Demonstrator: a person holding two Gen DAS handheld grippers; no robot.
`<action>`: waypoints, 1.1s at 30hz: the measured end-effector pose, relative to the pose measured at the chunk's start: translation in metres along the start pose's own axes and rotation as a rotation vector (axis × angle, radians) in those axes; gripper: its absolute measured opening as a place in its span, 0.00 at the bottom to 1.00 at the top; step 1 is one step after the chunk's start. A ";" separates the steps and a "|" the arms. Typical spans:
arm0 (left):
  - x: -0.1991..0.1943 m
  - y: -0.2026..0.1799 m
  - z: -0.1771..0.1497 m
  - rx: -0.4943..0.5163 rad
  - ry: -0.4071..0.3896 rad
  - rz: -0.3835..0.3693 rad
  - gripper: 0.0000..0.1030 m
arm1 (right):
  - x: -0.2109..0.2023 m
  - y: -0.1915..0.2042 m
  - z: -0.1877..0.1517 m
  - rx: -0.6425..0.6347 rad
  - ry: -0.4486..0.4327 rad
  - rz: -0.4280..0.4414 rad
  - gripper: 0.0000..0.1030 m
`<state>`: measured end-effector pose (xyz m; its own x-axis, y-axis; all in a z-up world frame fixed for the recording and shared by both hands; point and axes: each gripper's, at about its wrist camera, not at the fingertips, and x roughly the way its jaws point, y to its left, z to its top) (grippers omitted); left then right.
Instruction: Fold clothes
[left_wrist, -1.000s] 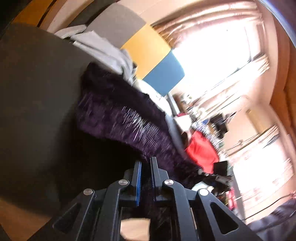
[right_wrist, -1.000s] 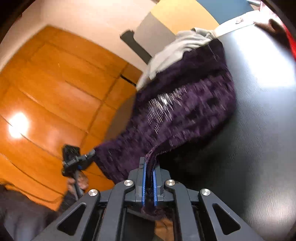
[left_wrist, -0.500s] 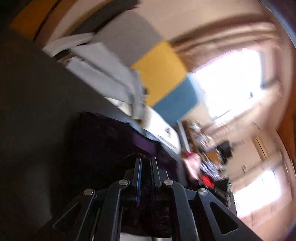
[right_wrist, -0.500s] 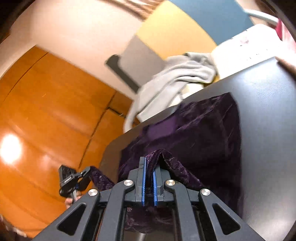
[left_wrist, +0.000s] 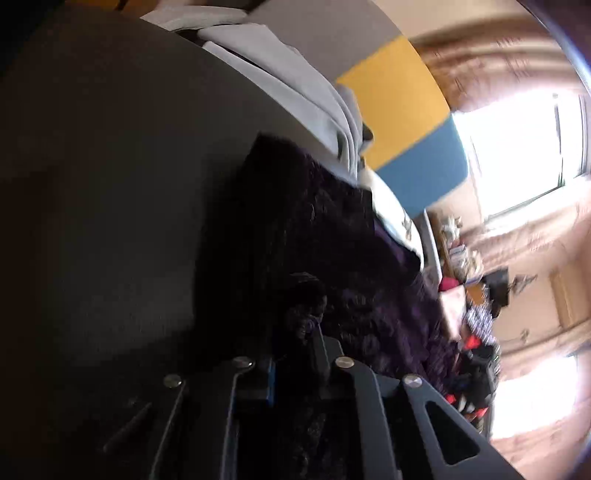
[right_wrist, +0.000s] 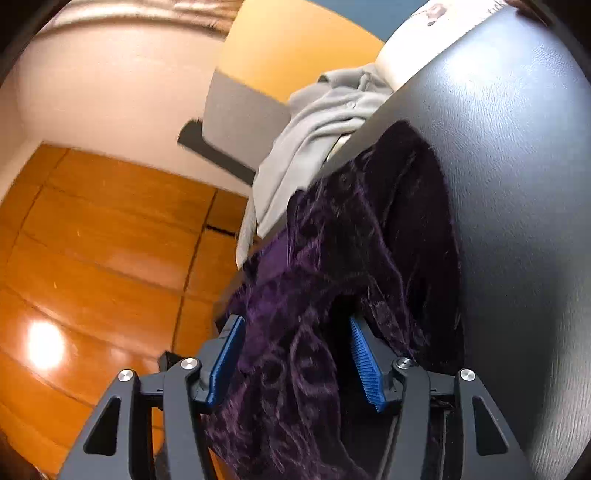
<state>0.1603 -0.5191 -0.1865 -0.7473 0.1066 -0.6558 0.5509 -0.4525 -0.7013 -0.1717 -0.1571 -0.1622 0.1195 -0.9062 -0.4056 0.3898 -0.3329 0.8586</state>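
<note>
A dark purple velvet garment (left_wrist: 332, 240) lies bunched on the black table (left_wrist: 110, 184), near its far edge. My left gripper (left_wrist: 295, 343) sits low over the cloth. Its jaws are opening, with a raised pinch of the purple fabric still caught between the fingertips. In the right wrist view the purple garment (right_wrist: 369, 240) runs from the table (right_wrist: 517, 184) down between the fingers. My right gripper (right_wrist: 295, 325) is opening, its blue pads (right_wrist: 365, 362) stand well apart, and the cloth lies loose between them.
A light grey garment (left_wrist: 295, 74) hangs over the table's far edge and shows again as the grey garment (right_wrist: 314, 122) in the right wrist view. Behind it stand yellow, grey and blue panels (left_wrist: 399, 110). Orange wooden floor (right_wrist: 92, 258) lies left of the table.
Both grippers carried the hanging purple garment forward and down onto the table. The right jaws went from pinched on the cloth to wide apart; the left jaws parted a little.
</note>
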 end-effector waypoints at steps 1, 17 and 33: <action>-0.004 0.003 -0.009 -0.014 0.006 -0.008 0.11 | -0.003 0.003 -0.006 -0.020 0.005 -0.012 0.57; -0.095 0.009 -0.106 -0.006 -0.087 -0.061 0.26 | -0.075 0.052 -0.114 -0.147 0.100 0.011 0.90; -0.063 -0.039 -0.130 0.343 0.075 0.199 0.09 | -0.056 0.063 -0.144 -0.325 0.262 -0.251 0.35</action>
<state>0.2339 -0.3926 -0.1541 -0.6023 0.0450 -0.7970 0.5171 -0.7386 -0.4325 -0.0219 -0.0899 -0.1305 0.1948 -0.6985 -0.6886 0.6961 -0.3961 0.5988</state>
